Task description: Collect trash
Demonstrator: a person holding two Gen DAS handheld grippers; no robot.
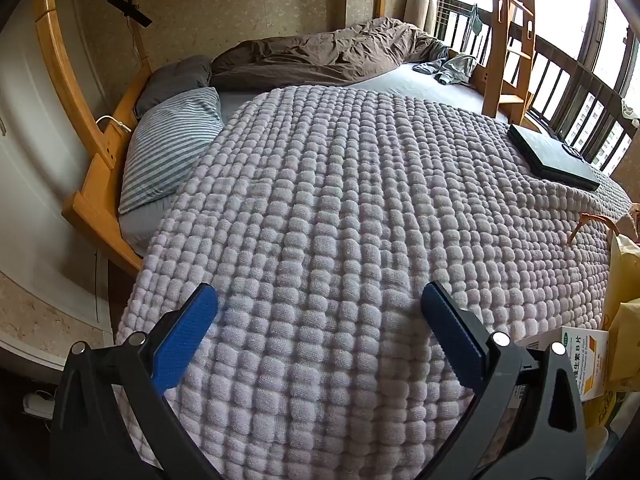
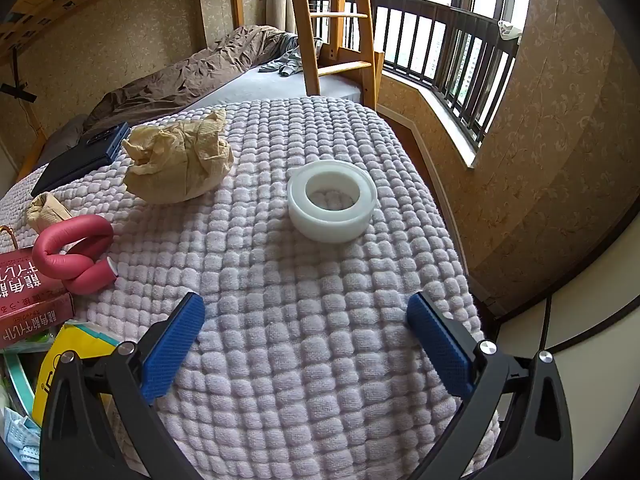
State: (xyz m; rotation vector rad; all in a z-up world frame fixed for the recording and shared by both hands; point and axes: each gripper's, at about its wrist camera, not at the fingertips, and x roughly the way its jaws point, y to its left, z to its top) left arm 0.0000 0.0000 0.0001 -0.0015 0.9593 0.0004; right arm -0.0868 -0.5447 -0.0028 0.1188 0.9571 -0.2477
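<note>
In the right wrist view a crumpled brown paper wad point(image 2: 180, 164) lies on the lilac bubble blanket point(image 2: 304, 280), with a smaller crumpled paper piece point(image 2: 46, 210) at the left. A white tape roll point(image 2: 332, 206) sits ahead of my right gripper point(image 2: 306, 312), which hangs open above bare blanket. A pink foam tube point(image 2: 74, 254) curls beside red boxes point(image 2: 30, 300). In the left wrist view my left gripper point(image 1: 320, 304) is open over the blanket point(image 1: 340, 200), nothing between its blue pads point(image 1: 188, 332). A white medicine box point(image 1: 576, 356) and a yellow bag point(image 1: 626, 276) sit at the right edge.
A black flat device point(image 1: 554, 156) lies on the blanket, seen as the dark device point(image 2: 84, 152) in the right view. A striped pillow point(image 1: 168, 152), brown duvet point(image 1: 320, 54) and wooden ladder point(image 2: 336, 28) stand beyond. Blue face masks point(image 2: 20, 436) lie at lower left. The bed's right edge drops beside the window wall.
</note>
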